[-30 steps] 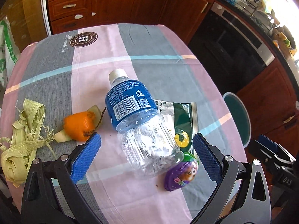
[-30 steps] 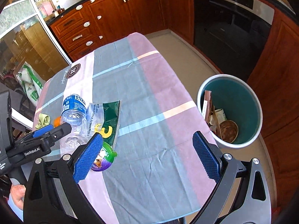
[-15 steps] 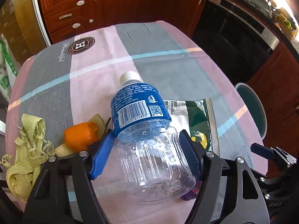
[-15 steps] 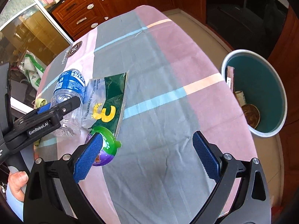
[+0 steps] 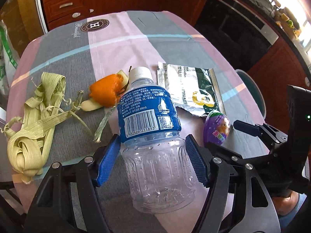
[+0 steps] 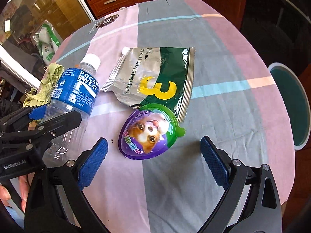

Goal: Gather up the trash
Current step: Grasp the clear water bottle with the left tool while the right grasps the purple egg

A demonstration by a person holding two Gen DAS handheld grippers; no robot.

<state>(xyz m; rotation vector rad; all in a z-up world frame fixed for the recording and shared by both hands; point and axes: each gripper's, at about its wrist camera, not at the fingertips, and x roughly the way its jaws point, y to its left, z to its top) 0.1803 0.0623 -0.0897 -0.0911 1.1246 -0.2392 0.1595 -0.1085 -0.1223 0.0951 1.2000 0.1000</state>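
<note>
Tablecloth (image 5: 120, 44): left tool (image 5: 153, 157) now clamps bottle (image 5: 153, 136), previously open.

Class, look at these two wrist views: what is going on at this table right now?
A person is clearing trash with two handheld grippers. The left gripper has its fingers closed on an empty plastic bottle. The right gripper is open over a purple egg-shaped package, not touching it. A snack wrapper, orange peel and corn husks lie on the tablecloth; a bin stands beside.
</note>
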